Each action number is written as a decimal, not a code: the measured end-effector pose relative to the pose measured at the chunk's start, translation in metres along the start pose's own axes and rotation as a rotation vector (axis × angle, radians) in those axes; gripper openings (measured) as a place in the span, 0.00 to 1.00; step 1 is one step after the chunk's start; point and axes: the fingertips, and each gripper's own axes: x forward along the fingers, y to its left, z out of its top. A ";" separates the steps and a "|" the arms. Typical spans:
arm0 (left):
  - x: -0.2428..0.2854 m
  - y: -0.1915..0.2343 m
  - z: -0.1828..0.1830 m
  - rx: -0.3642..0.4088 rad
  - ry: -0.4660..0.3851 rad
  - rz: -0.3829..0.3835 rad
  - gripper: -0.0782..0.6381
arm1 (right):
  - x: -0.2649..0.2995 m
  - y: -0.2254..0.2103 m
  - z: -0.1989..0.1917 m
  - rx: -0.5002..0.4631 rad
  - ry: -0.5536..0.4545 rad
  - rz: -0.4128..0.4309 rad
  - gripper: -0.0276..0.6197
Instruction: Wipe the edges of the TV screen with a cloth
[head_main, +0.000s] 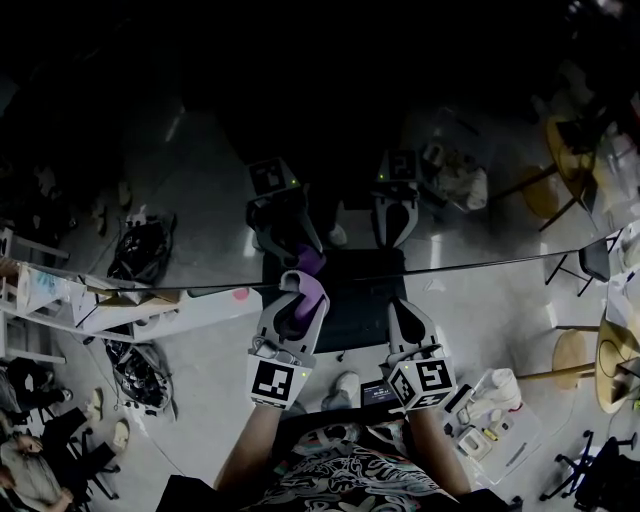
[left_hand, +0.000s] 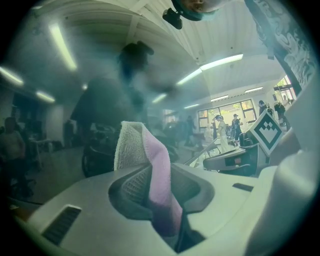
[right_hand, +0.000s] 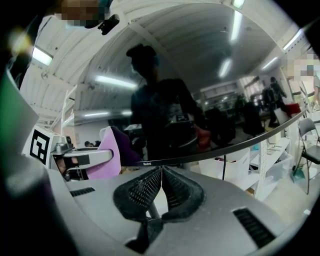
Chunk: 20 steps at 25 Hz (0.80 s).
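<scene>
Two handheld grippers at the lower border of a TV screen (head_main: 470, 200), seen from beside the person who holds them. The left gripper (head_main: 300, 295) has its jaws closed on a cloth (left_hand: 150, 170), purple on one face and pale terry on the other. The cloth stands up out of the pads, and in the head view it meets the dark glass at the bottom edge, where its own reflection sits directly above it. The right gripper (right_hand: 161, 172) is just beside the left one, with its two mesh-textured pads pressed together and nothing between them. Its tips point up at the thin bottom edge of the screen, close by the small brand lettering (right_hand: 145, 163) (whether they actually touch the bezel cannot be told). Each gripper carries a marker cube (head_main: 275, 382) at its rear, nearest the person's forearms. The glossy panel mirrors the person, the ceiling lights and both tools. Past the right end of the screen a white storage bin (right_hand: 230, 162) and a folding chair (right_hand: 311, 142) stand on the floor.
</scene>
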 end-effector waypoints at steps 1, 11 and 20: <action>0.003 -0.003 0.000 0.003 0.008 -0.009 0.26 | -0.002 -0.004 0.000 0.003 0.000 -0.006 0.09; 0.014 -0.015 0.015 0.011 -0.102 -0.061 0.26 | -0.010 -0.010 0.001 0.014 -0.009 -0.053 0.09; 0.028 -0.033 0.019 -0.018 -0.124 -0.115 0.26 | -0.029 -0.029 0.000 0.017 -0.023 -0.115 0.09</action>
